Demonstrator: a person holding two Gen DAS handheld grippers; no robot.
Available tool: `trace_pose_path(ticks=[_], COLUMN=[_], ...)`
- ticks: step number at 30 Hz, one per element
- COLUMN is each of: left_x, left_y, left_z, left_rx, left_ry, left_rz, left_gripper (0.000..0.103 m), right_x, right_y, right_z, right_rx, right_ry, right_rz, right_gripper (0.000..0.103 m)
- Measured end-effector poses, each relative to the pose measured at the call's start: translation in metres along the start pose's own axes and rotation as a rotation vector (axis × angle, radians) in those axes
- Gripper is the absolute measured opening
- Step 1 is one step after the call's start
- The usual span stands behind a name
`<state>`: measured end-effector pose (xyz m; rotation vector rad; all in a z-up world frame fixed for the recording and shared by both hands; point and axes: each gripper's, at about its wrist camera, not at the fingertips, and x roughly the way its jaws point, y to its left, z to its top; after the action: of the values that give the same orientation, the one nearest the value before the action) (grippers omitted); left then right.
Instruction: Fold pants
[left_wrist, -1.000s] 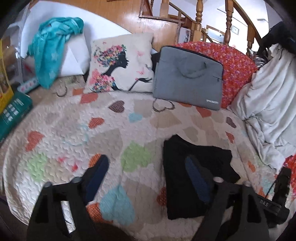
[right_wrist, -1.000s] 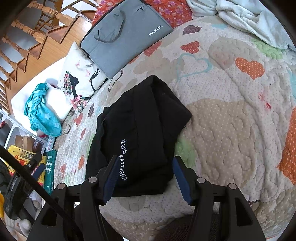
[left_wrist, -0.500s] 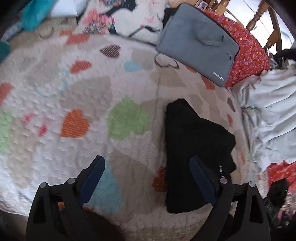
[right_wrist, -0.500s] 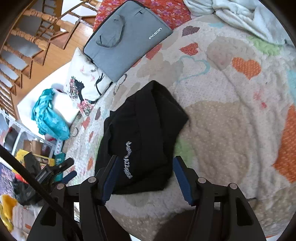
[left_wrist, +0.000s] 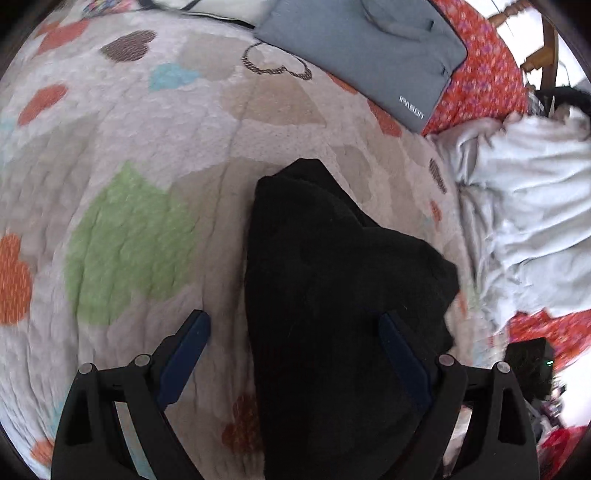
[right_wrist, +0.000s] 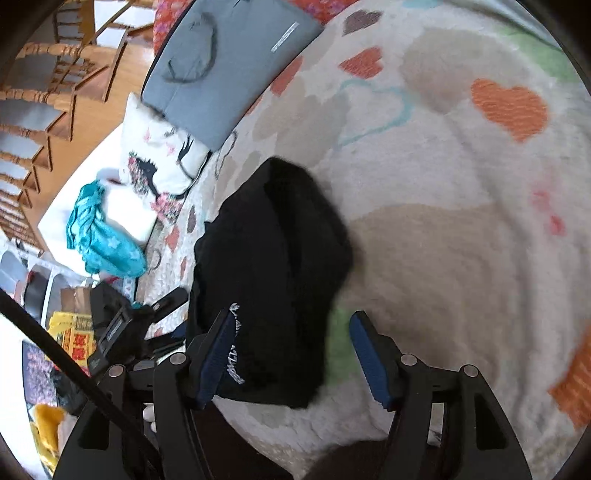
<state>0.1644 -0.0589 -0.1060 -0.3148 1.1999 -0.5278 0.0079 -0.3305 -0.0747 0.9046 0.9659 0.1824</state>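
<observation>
The folded black pants (left_wrist: 332, 280) lie on the heart-patterned quilt (left_wrist: 129, 147), a grey laptop bag (left_wrist: 369, 44) at their 12 o'clock. The left claw (left_wrist: 293, 336) hangs spread wide, clamping nothing. The right claw (right_wrist: 291, 328) has just been opening, the pants' near edge between its unpressed pads.

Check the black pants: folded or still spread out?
Folded. The black pants lie as a compact layered bundle on the heart quilt, no legs stretched out; neither gripper holds them.
</observation>
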Motion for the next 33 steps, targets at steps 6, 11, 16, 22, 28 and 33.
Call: trace_pose_path(ticks=[6, 11, 16, 22, 28, 33], left_x=[0.007, 0.005, 0.015, 0.027, 0.008, -0.01], left_y=[-0.004, -0.006, -0.004, -0.027, -0.025, -0.026], left_z=[0.018, 0.021, 0.025, 0.033, 0.029, 0.03], left_rx=[0.036, 0.069, 0.033, 0.07, 0.086, 0.08], left_ry=[0.019, 0.06, 0.08, 0.083, 0.046, 0.016], left_rz=[-0.011, -0.067, -0.068, -0.037, -0.039, -0.061], left_gripper=[0.092, 0.045, 0.061, 0.056, 0.02, 0.019], right_x=[0.008, 0.017, 0.012, 0.025, 0.044, 0.029], right_y=[0.015, 0.017, 0.007, 0.012, 0.034, 0.074], right_z=[0.006, 0.0, -0.003, 0.008, 0.014, 0.012], right_rx=[-0.028, -0.034, 0.011, 0.041, 0.018, -0.111], right_ry=[0.008, 0.051, 0.031, 0.028, 0.057, 0.036], right_rz=[0.045, 0.085, 0.105, 0.151, 0.159, 0.125], right_gripper=[0.077, 0.077, 0.075, 0.076, 0.036, 0.028])
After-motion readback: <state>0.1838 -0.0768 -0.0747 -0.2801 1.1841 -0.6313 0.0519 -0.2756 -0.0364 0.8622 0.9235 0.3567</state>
